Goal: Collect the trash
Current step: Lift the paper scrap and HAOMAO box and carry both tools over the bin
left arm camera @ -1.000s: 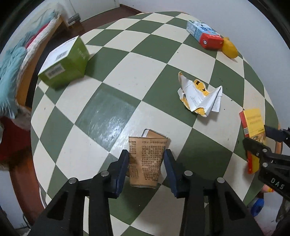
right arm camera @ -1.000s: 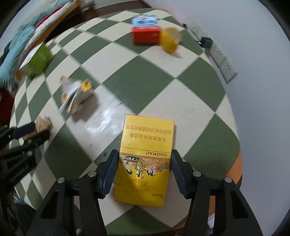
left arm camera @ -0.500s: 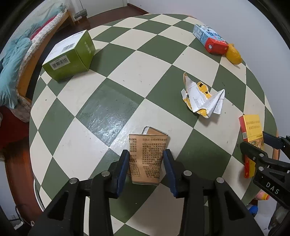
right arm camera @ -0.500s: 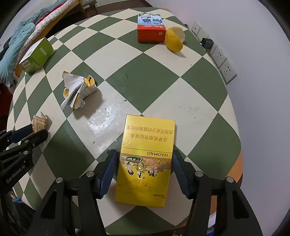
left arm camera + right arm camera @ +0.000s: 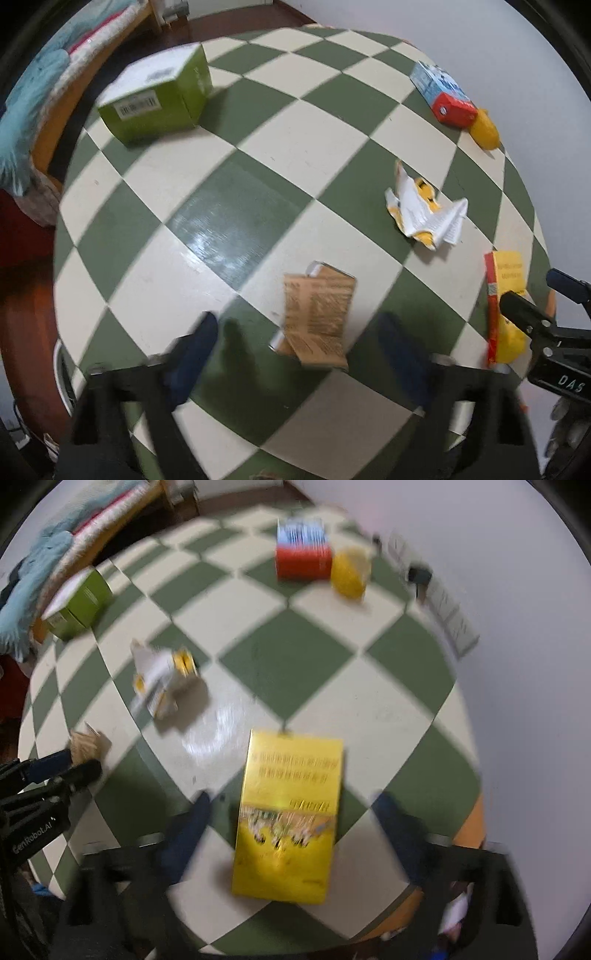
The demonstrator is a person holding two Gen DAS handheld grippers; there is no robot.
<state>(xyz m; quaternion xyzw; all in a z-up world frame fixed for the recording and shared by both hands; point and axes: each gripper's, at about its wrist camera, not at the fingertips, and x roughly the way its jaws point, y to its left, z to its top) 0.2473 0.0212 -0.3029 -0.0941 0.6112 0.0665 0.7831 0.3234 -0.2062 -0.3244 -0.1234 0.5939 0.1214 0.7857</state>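
Both grippers have just been opening and now stand wide apart, each with its piece of trash loose between the jaws and no pad pressing on it. The left gripper (image 5: 295, 339) straddles the flattened brown paper cup (image 5: 317, 317), which sits near the tabletop's (image 5: 236, 221) near edge; the right gripper (image 5: 291, 823) straddles the yellow carton (image 5: 288, 812), which lies close to the near right edge, where the orange rim shows. The likeliest trouble is that carton: released this close to the edge, a nudge from a finger could slide it over the rim. The cup is light and creased, so a closing jaw may push it aside or crush it rather than grip it. The two grippers also work just beside each other, so they could clash. The crumpled wrapper (image 5: 424, 218), milk carton (image 5: 443, 96), lemon (image 5: 485, 129) and green box (image 5: 155, 99) remain uncollected, well apart toward the middle and far edges
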